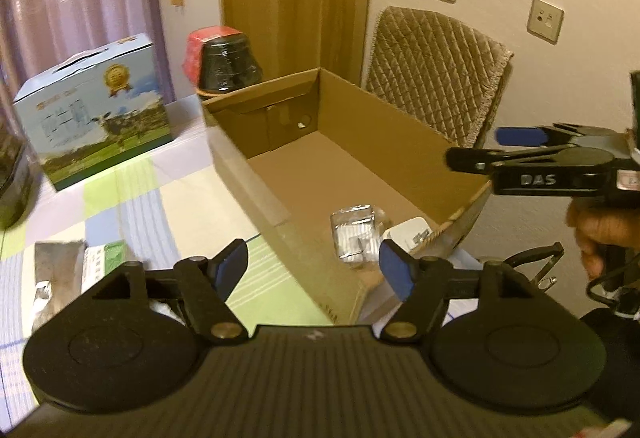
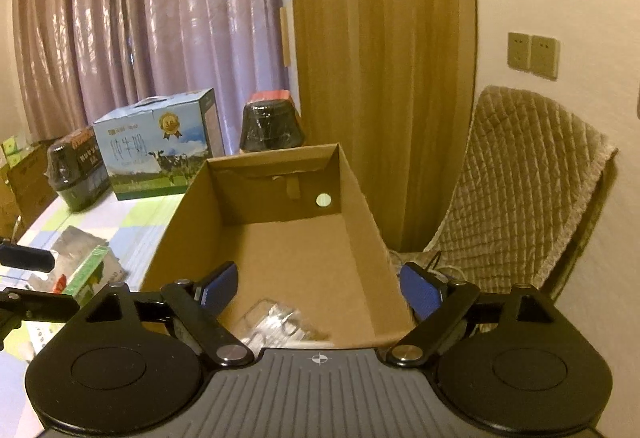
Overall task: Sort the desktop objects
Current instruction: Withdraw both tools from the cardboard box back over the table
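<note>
An open cardboard box [image 1: 360, 125] lies on the checked tablecloth. In its near corner sit a clear plastic packet [image 1: 354, 234] and a white item [image 1: 412, 234]. My left gripper [image 1: 314, 270] hovers over the box's near edge, open, with nothing between its blue pads. My right gripper [image 1: 480, 147] reaches in from the right over the box's right wall; in the right wrist view it [image 2: 320, 290] stands wide open above the clear packet [image 2: 276, 322], not touching it. A green carton [image 2: 86, 270] and a silver pouch [image 2: 76, 242] lie on the cloth left of the box.
A blue milk carton case [image 1: 100, 109] stands at the back left. A black jar [image 1: 230, 65] and a red pack [image 1: 196, 53] stand behind the box, and a dark tub [image 2: 76, 165] is further left. A quilted chair [image 1: 436, 77] stands beyond the right table edge.
</note>
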Motion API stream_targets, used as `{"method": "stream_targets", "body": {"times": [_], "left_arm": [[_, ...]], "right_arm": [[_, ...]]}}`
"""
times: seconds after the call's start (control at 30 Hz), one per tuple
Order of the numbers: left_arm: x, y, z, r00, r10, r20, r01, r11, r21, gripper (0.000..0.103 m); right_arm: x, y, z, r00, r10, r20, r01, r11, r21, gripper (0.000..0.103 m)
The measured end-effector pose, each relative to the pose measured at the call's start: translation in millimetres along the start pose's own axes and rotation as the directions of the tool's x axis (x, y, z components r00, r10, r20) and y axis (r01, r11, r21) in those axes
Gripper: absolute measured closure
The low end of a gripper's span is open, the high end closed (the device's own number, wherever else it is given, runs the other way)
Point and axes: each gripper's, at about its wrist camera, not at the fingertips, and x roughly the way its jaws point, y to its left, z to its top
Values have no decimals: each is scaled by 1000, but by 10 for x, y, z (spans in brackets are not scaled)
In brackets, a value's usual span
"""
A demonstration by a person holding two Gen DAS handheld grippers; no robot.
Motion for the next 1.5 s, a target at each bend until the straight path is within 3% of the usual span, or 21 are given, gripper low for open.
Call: {"method": "stream_targets", "body": {"times": [0.33,0.63,1.13,1.3,1.5], "left_arm": [[-445,293,-478,999,40,-5,-40,993,-107,14],[-922,639,-1070,992,110,-60,-119,976,-181,3],[-1327,1100,-1458,974,206,-95,-223,942,-249,2],[-1294,1129,-1497,974,200,-105,-220,947,-233,2],[-1189,1157,-1518,973,186,-138,-206,967,-148,2]], "right_arm": [[-416,496,-364,996,84,-39,-85,996,-17,5],[-479,1014,-688,966,206,-156,-220,972,-77,2],[-414,1415,-832,937,266,-228,-295,950,-103,2],[-375,1481,-869,929,276,-247,-311,943,-119,2],[-316,1541,-910,918,292,-268,-337,931,-138,2]]}}
